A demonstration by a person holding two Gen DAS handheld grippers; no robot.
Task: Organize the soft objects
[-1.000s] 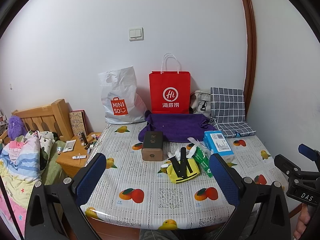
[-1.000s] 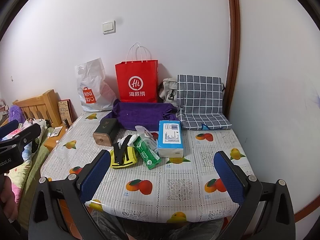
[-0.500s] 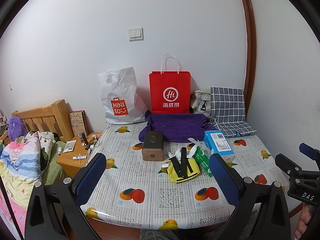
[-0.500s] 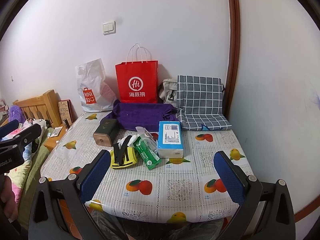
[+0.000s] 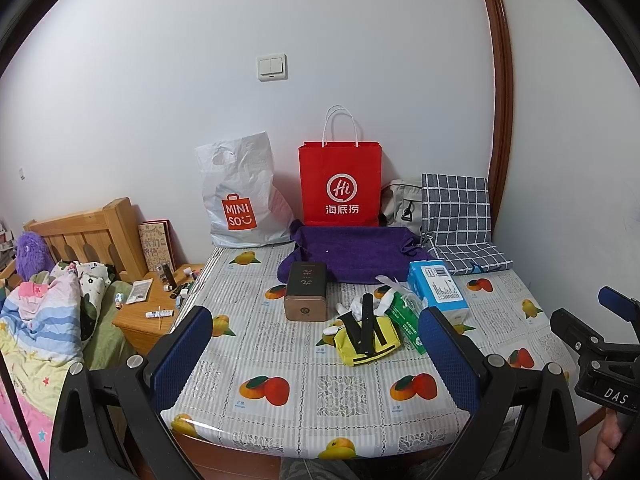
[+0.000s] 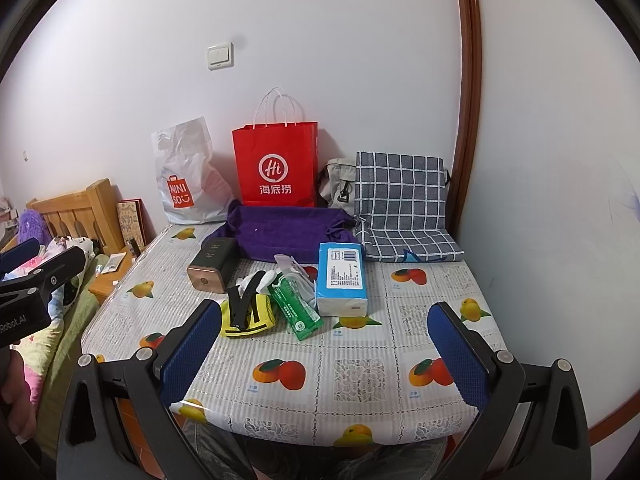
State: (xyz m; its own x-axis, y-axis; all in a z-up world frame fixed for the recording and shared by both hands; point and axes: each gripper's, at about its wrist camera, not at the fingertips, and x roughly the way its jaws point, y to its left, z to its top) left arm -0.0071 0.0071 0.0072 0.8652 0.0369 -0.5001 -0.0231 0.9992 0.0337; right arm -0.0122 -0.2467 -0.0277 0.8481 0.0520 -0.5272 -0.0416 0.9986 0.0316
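On the fruit-print tablecloth (image 5: 304, 368) lies a small pile. It holds a yellow pouch with black straps (image 5: 366, 338) (image 6: 246, 314), a green tissue pack (image 5: 406, 318) (image 6: 298, 306), a blue tissue pack (image 5: 438, 290) (image 6: 342, 278) and white crumpled bits (image 5: 384, 300). Behind the pile sits a purple fabric bin (image 5: 352, 252) (image 6: 288, 232). My left gripper (image 5: 316, 356) is open near the front edge, short of the pile. My right gripper (image 6: 324, 352) is open too, with nothing between its fingers.
A brown box (image 5: 306, 296) (image 6: 212, 266) stands left of the pile. Along the wall are a white Miniso bag (image 5: 240, 200), a red paper bag (image 5: 340, 184), a grey bag (image 5: 400, 202) and a checked cushion (image 5: 460, 224). A bed (image 5: 44, 320) and nightstand (image 5: 148, 312) lie left.
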